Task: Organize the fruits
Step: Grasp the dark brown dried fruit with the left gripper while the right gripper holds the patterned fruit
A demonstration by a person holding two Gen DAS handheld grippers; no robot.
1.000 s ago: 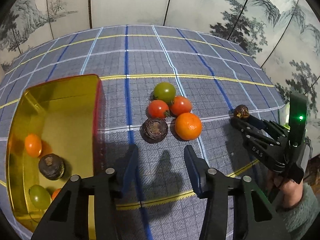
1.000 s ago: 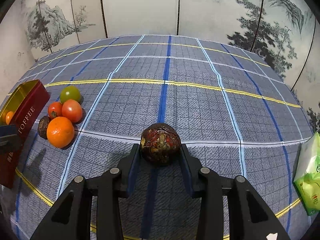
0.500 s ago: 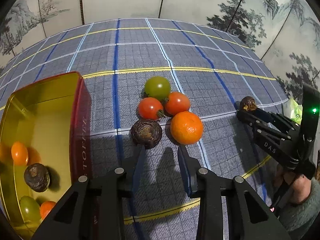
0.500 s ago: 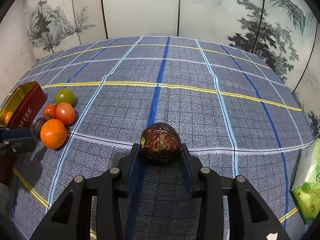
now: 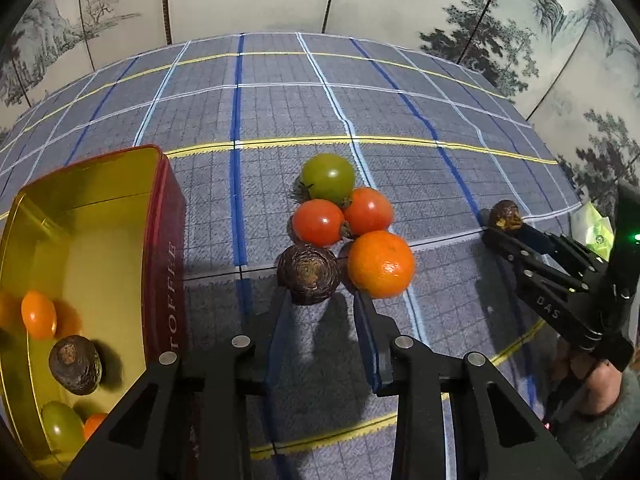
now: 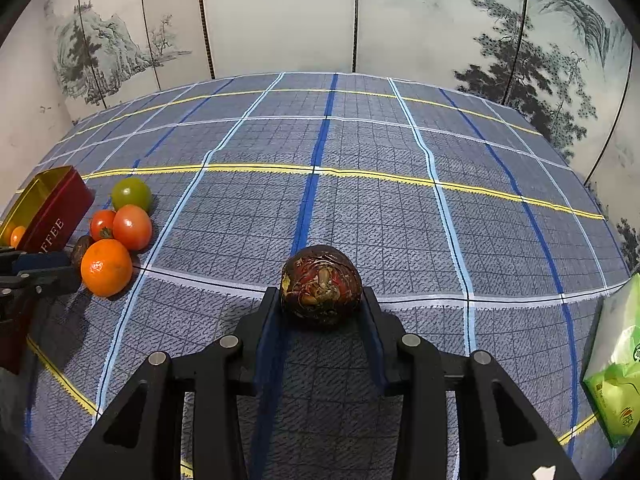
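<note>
A cluster lies on the checked cloth: a green tomato (image 5: 328, 178), two red tomatoes (image 5: 318, 222), an orange (image 5: 380, 264) and a dark brown fruit (image 5: 309, 274). My left gripper (image 5: 319, 300) is shut with nothing between its fingers. Its tips sit just short of the brown fruit, beside the orange. Left of it stands an open red toffee tin (image 5: 164, 240) holding several small fruits. My right gripper (image 6: 320, 300) is shut on a dark red mottled fruit (image 6: 320, 284), and it hangs above the cloth to the right of the cluster. The same fruit (image 5: 505, 214) shows at its tips in the left wrist view.
A green packet (image 6: 616, 372) lies at the cloth's right edge. A painted folding screen (image 6: 280, 20) closes off the far side. A person's hand and green sleeve (image 5: 600, 392) hold the right gripper's handle. Bare cloth stretches beyond the fruits.
My left gripper's jaws have narrowed and it has come forward and down, up to the brown fruit. The right gripper has kept still with its fruit.
</note>
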